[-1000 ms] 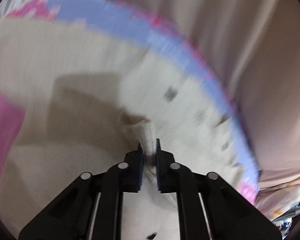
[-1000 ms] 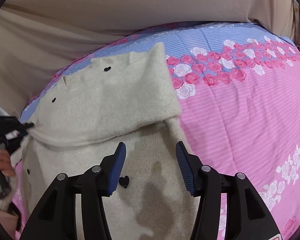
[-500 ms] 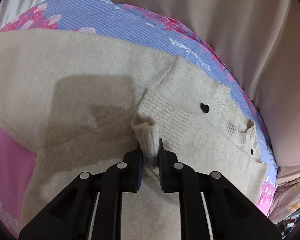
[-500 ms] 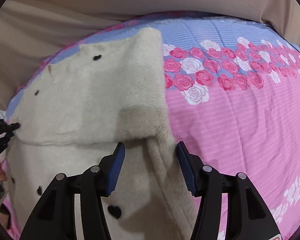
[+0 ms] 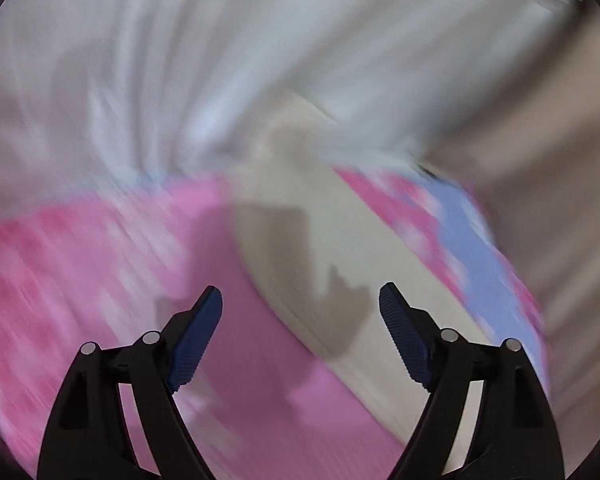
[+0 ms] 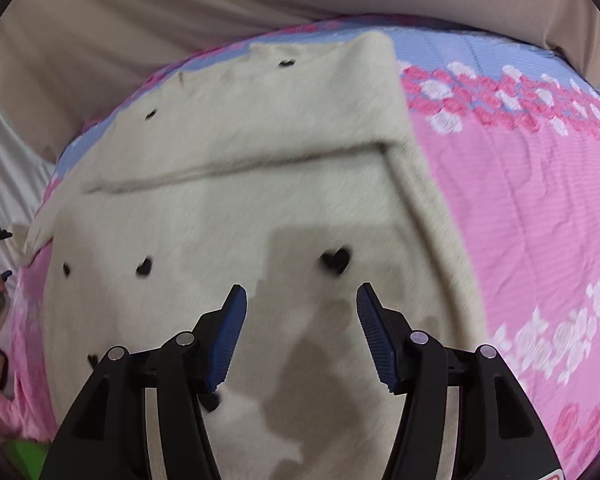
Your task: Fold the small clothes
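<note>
Sweater (image 6: pixel 228 208) cream, black hearts, sleeve folded across, flat on pink bedspread (image 6: pixel 520 208), both grippers' jaws opening, empty.

Sleeve (image 6: pixel 228 152) out of left tool (image 5: pixel 300 300) (opening)

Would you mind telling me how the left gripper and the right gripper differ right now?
The left gripper hangs mostly over the pink sheet; the right gripper hangs over the sweater. The left's jaws stand wider than the right's. Both are opening, with nothing between their jaws.
</note>
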{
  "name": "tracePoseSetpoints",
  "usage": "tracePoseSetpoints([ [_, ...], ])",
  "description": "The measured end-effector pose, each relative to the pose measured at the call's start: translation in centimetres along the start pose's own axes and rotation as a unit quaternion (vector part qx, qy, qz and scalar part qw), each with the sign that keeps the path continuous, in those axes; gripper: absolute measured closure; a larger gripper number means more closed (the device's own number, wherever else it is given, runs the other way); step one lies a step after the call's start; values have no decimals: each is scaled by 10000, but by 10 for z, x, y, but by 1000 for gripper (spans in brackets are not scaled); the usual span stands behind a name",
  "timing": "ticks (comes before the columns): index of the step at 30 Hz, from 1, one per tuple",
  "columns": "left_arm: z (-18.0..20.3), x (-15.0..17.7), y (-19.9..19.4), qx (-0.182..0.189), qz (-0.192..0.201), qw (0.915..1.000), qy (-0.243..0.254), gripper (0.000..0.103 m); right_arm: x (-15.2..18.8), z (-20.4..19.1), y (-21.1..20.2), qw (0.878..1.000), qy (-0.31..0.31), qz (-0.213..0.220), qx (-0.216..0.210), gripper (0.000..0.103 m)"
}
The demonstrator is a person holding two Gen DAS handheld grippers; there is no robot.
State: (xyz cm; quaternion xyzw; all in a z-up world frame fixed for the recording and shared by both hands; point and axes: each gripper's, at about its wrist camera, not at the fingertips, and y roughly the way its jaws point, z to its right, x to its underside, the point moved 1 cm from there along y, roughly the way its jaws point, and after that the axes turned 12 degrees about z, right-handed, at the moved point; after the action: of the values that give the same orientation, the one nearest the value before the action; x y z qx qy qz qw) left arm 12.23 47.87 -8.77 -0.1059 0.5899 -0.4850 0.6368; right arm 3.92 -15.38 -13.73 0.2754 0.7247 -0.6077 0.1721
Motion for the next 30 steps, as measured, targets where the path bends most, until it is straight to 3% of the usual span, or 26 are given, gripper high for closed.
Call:
tracePoseSetpoints([
  [2,-12,-20,28,-322,2,9995,-53,24,5,-12,1,9999,-104,-99,-44,46],
  [4,-15,-31,57,-497,-204,9985,46,38,7,-25,-1,9996,-250,-136,-87,46],
  [6,-7,-34,78,-144,-673,9976,91,96,8,-38,-5,9991,-390,-123,-129,45],
  [8,8,-38,71,263,-676,9973,64,96,8,-47,-9,9987,-480,-79,-171,43],
  [10,47,-42,32,986,-247,9938,457,96,6,-50,-13,9985,-495,-38,-213,43],
  [13,106,-34,-39,2008,83,9746,985,97,0,-50,-17,9986,-446,35,-279,43],
  [15,144,-19,-89,2716,147,9540,1258,96,-6,-46,-20,9987,-359,104,-343,43],
  [18,208,35,-166,3794,-122,9085,1745,95,-13,-40,-28,9986,-286,213,-382,43],
  [20,228,74,-196,4150,-396,8888,1903,95,-15,-32,-36,9985,-258,296,-391,43],
  [22,250,128,-215,4353,-835,8715,2099,92,-14,-19,-42,9987,-211,330,-333,41],
  [25,259,211,-220,4276,-1710,8603,2185,92,-8,9,-50,9993,-12,329,-196,41],
  [26,263,232,-218,4254,-1903,8553,2265,83,-6,17,-51,9994,68,320,-143,41],
  [27,263,258,-216,4169,-2102,8487,2484,57,-3,28,-53,9994,166,284,-88,41],
  [28,260,286,-213,3938,-2280,8445,2823,48,-1,34,-53,9994,218,257,-31,41],
  [30,242,311,-210,3775,-2398,8415,3030,46,-1,44,-57,9992,306,245,9,41],
])
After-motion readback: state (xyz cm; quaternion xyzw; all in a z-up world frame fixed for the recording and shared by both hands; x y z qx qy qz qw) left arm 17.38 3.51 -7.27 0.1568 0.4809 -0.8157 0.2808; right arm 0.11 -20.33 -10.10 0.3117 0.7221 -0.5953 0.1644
